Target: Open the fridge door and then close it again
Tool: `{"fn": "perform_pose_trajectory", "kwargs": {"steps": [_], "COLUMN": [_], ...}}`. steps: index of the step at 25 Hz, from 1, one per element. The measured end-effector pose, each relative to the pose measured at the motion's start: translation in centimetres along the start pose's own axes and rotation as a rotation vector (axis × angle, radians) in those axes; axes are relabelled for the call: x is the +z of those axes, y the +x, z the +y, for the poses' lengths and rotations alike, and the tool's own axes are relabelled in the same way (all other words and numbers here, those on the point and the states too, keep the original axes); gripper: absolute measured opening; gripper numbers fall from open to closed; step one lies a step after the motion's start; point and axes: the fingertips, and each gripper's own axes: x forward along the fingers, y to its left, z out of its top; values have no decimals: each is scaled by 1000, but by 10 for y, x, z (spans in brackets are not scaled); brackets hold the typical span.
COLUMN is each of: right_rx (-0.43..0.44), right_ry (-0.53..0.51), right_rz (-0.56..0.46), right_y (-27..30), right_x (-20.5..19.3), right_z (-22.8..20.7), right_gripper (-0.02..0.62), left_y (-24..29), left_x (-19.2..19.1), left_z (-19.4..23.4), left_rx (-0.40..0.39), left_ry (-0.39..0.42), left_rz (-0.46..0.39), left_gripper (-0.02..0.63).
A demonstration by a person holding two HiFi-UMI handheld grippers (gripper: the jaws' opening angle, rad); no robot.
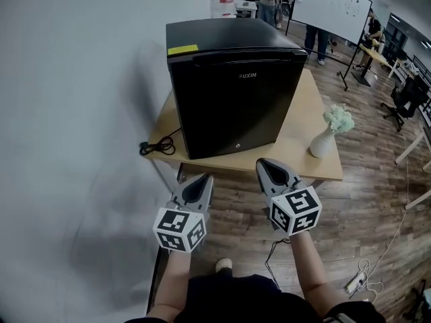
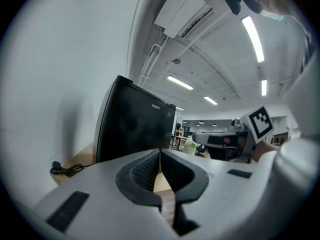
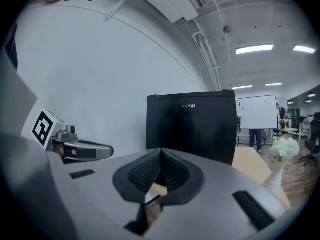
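Observation:
A black mini fridge [image 1: 232, 86] stands on a low wooden table [image 1: 316, 143] against the white wall, its door closed and facing me. The same fridge [image 2: 134, 126] fills the middle of the left gripper view, and the fridge [image 3: 192, 126] shows ahead in the right gripper view. My left gripper [image 1: 202, 180] hovers in front of the table's near edge, jaws together and holding nothing. My right gripper [image 1: 268, 165] hangs beside it, a little closer to the fridge door, also shut and empty. Neither touches the fridge.
A white vase with pale flowers [image 1: 330, 136] stands at the table's right front corner. A black power cord [image 1: 156, 147] lies coiled at the table's left edge. Cables and a power strip [image 1: 357, 282] lie on the wooden floor. People stand near a whiteboard [image 1: 333, 9] behind.

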Motion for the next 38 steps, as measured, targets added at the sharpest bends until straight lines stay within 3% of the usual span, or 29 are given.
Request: {"fn": "perform_pose_trajectory", "kwargs": {"steps": [10, 13, 23, 31, 38], "right_rx": [72, 108, 151, 128, 148], "right_ry": [-233, -334, -710, -987, -1123], "right_rz": [-49, -56, -78, 13, 164], "right_y": [62, 78, 142, 180, 198], "right_x": [69, 90, 163, 180, 167], "right_z": [-8, -4, -3, -10, -7], "right_gripper": [0, 61, 150, 169, 167], "left_y": [23, 28, 60, 62, 51], "left_x": [31, 41, 74, 98, 96], "left_z": [23, 28, 59, 84, 95], "left_rx": [-19, -16, 14, 73, 113], "left_ry": [56, 75, 107, 140, 139], "left_rz": [-33, -44, -82, -111, -103], "left_gripper": [11, 11, 11, 11, 11]}}
